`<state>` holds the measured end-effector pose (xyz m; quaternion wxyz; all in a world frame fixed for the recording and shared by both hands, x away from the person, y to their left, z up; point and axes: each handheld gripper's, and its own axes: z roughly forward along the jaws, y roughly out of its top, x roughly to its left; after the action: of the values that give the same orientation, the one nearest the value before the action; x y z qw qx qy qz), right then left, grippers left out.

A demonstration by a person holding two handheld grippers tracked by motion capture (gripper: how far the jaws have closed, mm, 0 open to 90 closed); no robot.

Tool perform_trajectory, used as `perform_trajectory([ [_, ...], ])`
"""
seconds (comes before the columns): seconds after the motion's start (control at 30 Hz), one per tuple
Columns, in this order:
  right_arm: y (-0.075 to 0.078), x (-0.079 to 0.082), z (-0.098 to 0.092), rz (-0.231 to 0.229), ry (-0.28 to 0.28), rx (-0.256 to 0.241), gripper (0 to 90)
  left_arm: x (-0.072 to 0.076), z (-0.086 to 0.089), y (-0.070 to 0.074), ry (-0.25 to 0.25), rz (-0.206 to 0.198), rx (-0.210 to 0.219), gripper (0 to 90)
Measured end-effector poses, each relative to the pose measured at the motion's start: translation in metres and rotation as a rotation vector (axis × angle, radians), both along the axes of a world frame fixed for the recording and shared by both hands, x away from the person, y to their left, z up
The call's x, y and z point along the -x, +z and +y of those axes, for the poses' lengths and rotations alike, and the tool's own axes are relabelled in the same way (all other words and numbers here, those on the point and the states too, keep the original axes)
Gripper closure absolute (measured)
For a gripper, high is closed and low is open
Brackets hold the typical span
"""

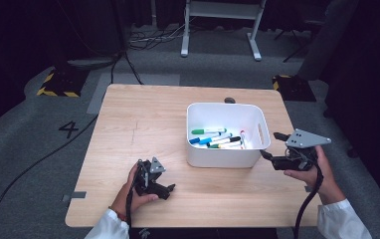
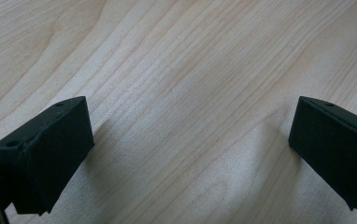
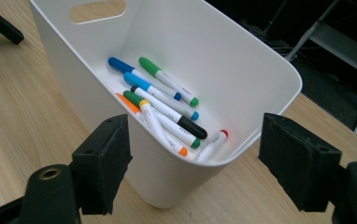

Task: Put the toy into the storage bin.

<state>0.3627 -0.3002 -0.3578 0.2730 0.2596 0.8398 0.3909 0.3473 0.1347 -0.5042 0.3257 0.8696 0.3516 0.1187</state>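
Note:
A white bin (image 1: 225,158) stands right of centre on the wooden table (image 1: 143,114); several markers (image 1: 217,139) with coloured caps lie inside. In the right gripper view the bin (image 3: 242,60) sits just beyond the jaws, its markers (image 3: 160,109) piled on the bottom. My right gripper (image 1: 269,145) hovers open beside the bin's right wall, nothing between its jaws. My left gripper (image 1: 169,190) rests low near the front edge, left of the bin. The left gripper (image 2: 190,144) is open over bare wood, with nothing between its wide-apart jaws.
Cables (image 1: 29,169) run over the grey floor left of the table. Yellow-black striped bases (image 1: 58,82) sit at the back left and back right. A white frame's legs (image 1: 220,30) stand beyond the table. Bare tabletop lies left of the bin.

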Motion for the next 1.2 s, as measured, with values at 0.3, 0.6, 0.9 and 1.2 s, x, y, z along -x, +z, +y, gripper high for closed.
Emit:
perform_trajectory([
  [0.3,-0.024,0.011,-0.007,0.006,-0.032,0.026,24.0,0.0,0.0,0.0,0.0,0.0,0.001,0.0],
  [0.6,-0.05,0.019,-0.015,0.035,-0.054,0.056,23.4,0.0,0.0,0.0,0.0,0.0,0.001,0.0],
  [0.9,-0.077,0.019,-0.019,0.072,-0.07,0.106,23.1,0.0,0.0,0.0,-0.002,-0.003,-0.001,0.0],
  [1.2,-0.103,0.022,-0.026,0.116,-0.091,0.115,21.6,-0.001,0.0,0.0,-0.003,-0.004,-0.002,0.0],
])
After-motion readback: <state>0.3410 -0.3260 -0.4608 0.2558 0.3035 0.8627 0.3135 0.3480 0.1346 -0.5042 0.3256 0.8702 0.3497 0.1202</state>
